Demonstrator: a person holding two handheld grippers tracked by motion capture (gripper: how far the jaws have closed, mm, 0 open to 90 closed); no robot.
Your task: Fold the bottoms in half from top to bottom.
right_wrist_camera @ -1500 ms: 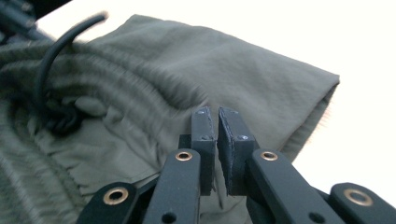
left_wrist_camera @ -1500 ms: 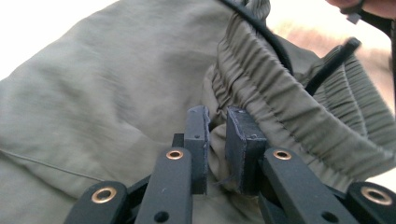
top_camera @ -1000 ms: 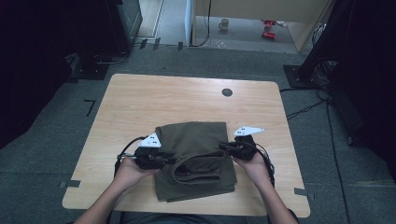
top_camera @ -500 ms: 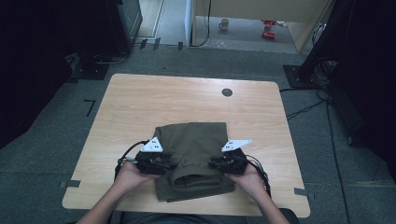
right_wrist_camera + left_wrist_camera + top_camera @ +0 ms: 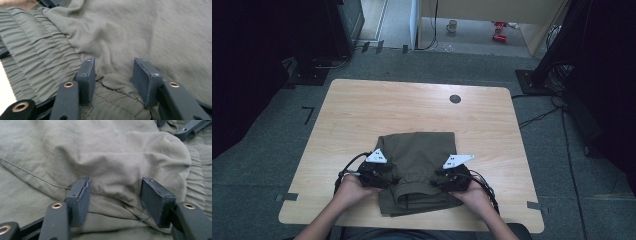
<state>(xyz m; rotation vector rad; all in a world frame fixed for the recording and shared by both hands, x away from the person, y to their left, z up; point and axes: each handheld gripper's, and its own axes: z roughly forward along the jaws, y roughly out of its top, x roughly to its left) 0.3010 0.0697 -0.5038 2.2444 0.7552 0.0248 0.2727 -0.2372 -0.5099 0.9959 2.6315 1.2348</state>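
The olive trousers (image 5: 417, 172) lie folded on the near half of the bench (image 5: 362, 110); left gripper (image 5: 379, 175) and right gripper (image 5: 447, 181) flank the fold, their fingers just opening, apart over slack cloth; probably letting the fold settle.

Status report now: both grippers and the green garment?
Left gripper and right gripper: jaws just opening, fabric loose between. Olive garment folded on table. Nothing in the way.
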